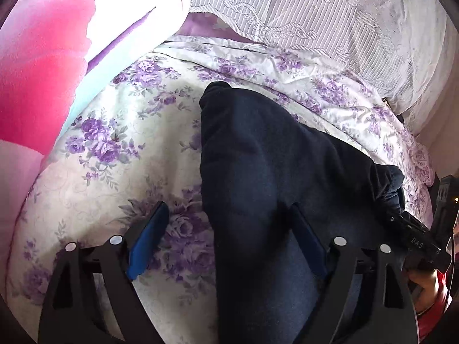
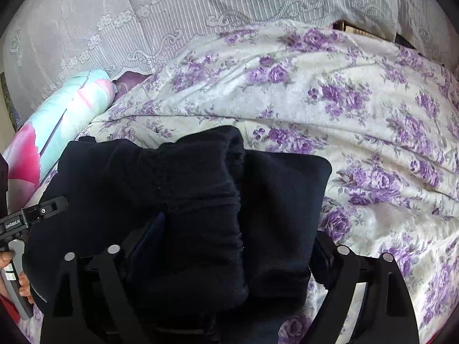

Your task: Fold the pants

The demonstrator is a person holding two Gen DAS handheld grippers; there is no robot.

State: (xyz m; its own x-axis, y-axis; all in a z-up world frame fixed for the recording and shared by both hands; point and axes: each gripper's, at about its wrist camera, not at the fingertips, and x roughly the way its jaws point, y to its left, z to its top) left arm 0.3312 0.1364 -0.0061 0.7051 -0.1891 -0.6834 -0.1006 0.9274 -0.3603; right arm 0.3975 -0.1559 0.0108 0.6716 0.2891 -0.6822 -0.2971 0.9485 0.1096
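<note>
Spreading wide over dark pants (image 2: 183, 200), both grippers (image 1: 229, 229) (image 2: 235, 235) empty, left view alone shows blue pad (image 1: 146, 246)

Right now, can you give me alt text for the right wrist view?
Dark navy pants lie bunched on a purple-flowered bedspread, between the open fingers of the right gripper. The left gripper shows at the left edge.

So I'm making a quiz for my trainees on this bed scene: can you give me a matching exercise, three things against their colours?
Things:
1. pants
2. bedspread
3. curtain

Colours:
A. white with purple flowers
B. pale lace
C. dark navy

Pairs: 1-C, 2-A, 3-B
</note>
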